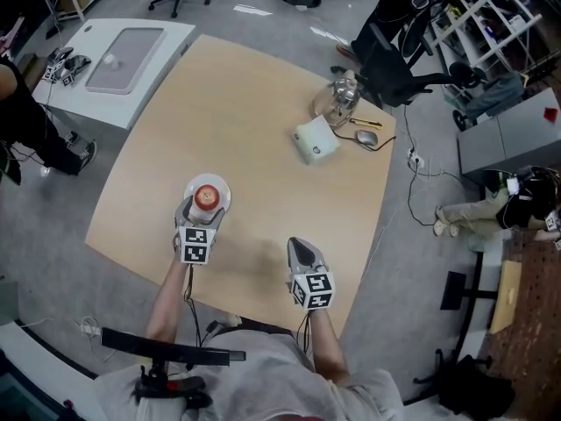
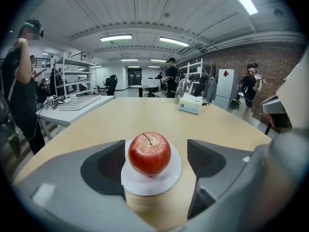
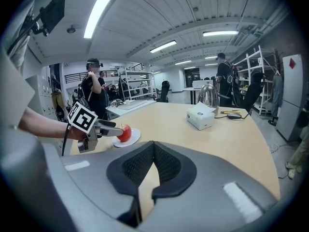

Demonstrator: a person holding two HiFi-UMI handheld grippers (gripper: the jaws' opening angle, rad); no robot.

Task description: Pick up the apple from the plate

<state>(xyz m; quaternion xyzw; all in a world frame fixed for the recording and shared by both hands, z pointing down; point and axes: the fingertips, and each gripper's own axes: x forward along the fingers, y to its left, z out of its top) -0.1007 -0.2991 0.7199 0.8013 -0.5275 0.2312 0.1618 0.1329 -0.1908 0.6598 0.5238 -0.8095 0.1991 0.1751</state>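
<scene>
A red apple (image 1: 206,195) (image 2: 149,153) sits upright on a small white plate (image 1: 221,185) (image 2: 166,181) near the front left of the tan table (image 1: 263,103). My left gripper (image 1: 203,203) (image 2: 157,161) is open, one jaw on each side of the apple, and a gap shows between each pad and the fruit. My right gripper (image 1: 298,244) (image 3: 153,146) hovers over bare table to the right, shut with nothing in it. In the right gripper view, the apple (image 3: 124,133) and the left gripper (image 3: 108,128) appear at the left.
A white tissue box (image 1: 316,140), a glass kettle (image 1: 340,95) and a mouse (image 1: 366,137) lie at the table's far right. A white side table (image 1: 114,60) stands beyond the left edge, where a person (image 1: 17,103) stands. An office chair (image 1: 394,60) is behind the far corner.
</scene>
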